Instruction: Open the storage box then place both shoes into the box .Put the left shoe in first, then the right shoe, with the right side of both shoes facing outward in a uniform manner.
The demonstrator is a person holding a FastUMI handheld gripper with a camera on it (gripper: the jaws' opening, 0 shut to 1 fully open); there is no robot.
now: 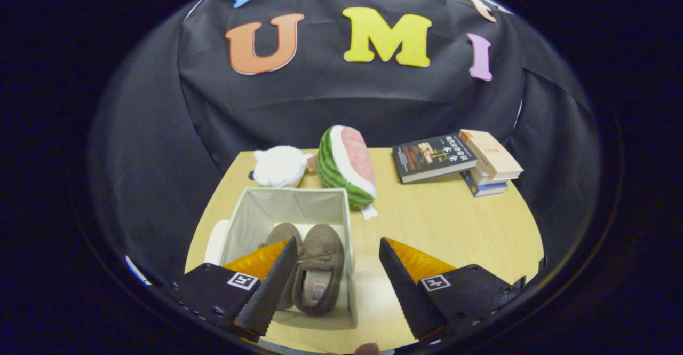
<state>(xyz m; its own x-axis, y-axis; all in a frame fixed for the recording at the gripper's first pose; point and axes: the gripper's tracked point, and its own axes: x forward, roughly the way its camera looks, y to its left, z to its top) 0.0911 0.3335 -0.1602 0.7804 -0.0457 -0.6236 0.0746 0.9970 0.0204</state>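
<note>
Shoes (312,269) lie already inside the storage box (288,203), two brown slippers side by side with the toes toward the far wall of the box. The box is open at the top and stands on the bench (453,227). The gripper (333,285) is held above the near edge of the box with its fingers well apart and nothing between them; one finger hangs over the nearer slipper, the other is beside the box, over bare wood.

I judge that the placing is done or almost done, so the step in hand is to check and withdraw. To do it well, the gripper should go straight up and back, keeping the fingers open, so that no finger catches the soft wall of the box or pulls a slipper out of line. If one shoe is not turned like the other, a light push at the heel would be better than a new grasp.

Both slippers look like soft suede or felt, with a small bow on the front and a pale lining. The box is of light fabric, with thin walls that can bend. Beyond the box are a watermelon plush (347,165) and a white plush toy (280,166); further from the box, some books (459,157).
</note>
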